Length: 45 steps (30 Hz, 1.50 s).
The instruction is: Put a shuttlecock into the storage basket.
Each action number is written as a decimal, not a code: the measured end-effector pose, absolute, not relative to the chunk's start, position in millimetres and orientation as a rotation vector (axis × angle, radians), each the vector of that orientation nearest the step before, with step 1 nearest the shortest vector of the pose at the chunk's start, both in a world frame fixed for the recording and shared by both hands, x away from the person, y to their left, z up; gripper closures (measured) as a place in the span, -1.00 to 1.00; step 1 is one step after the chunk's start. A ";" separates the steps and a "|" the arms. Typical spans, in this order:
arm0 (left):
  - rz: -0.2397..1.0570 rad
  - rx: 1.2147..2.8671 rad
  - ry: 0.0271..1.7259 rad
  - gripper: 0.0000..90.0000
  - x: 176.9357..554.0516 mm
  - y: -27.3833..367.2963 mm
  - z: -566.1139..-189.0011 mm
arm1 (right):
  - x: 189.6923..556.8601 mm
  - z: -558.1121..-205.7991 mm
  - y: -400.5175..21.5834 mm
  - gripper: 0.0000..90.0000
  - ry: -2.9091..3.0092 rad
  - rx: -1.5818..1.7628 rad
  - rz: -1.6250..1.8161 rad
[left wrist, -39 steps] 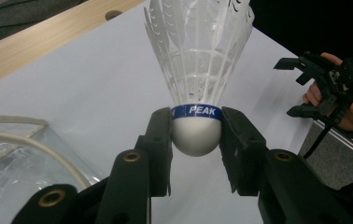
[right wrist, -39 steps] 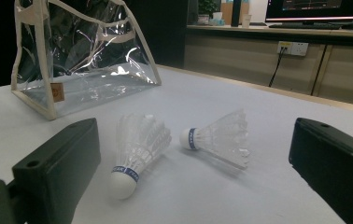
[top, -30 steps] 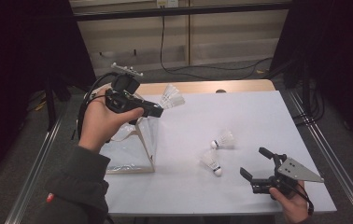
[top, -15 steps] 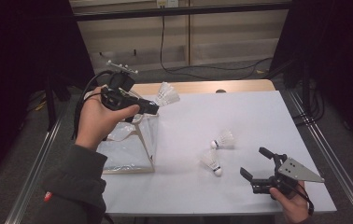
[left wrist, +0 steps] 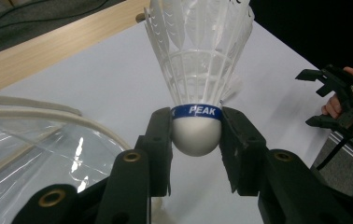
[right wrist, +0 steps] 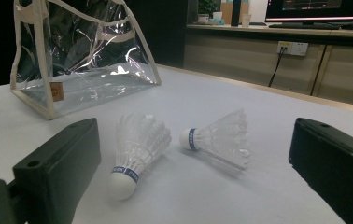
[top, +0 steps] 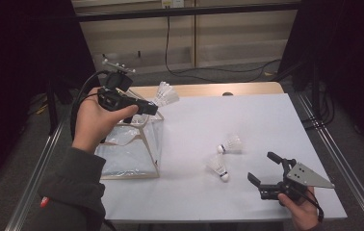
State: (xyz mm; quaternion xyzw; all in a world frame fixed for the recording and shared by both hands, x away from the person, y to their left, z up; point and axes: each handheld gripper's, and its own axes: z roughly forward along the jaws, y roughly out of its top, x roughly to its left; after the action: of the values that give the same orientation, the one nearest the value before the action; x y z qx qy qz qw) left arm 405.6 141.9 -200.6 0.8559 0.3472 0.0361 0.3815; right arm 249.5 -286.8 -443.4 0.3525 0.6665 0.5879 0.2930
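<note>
Shuttlecock (left wrist: 196, 84) sits clamped by its cork in the left tool (left wrist: 196, 140), frame centre; right tool (top: 266, 168) gapes, lower right.

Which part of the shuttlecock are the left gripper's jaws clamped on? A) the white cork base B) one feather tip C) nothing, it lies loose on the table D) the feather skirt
A: in the left gripper view the left gripper has both jaws pressed on the white rounded cork of the shuttlecock, just below its blue band, skirt pointing away.
</note>
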 end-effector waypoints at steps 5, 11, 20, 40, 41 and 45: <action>0.096 2.184 0.897 0.45 405.9 144.2 -201.0 | 249.5 -443.3 -287.6 -0.95 1.776 0.939 1.564; 0.100 2.180 0.910 0.45 407.5 146.4 -200.4 | 249.6 -443.3 -288.0 -0.95 1.776 0.937 1.564; 0.102 2.177 0.921 0.45 408.6 149.3 -200.1 | 249.8 -443.3 -287.8 -0.95 1.776 0.936 1.567; 0.125 2.168 0.958 0.46 414.1 158.2 -197.6 | 250.0 -443.2 -287.5 -0.96 1.774 0.941 1.573; 0.122 2.168 0.958 0.45 414.6 158.9 -197.6 | 249.9 -443.2 -287.6 -0.95 1.773 0.942 1.573; 0.127 2.160 0.975 0.46 416.3 161.6 -197.9 | 250.0 -443.2 -287.8 -0.95 1.773 0.938 1.576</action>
State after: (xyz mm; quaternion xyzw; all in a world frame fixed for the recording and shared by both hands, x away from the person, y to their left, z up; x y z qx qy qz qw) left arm 416.3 161.6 -197.9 0.8439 0.3807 0.0495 0.3747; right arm 250.0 -287.8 -443.2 0.3519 0.6650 0.5910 0.2910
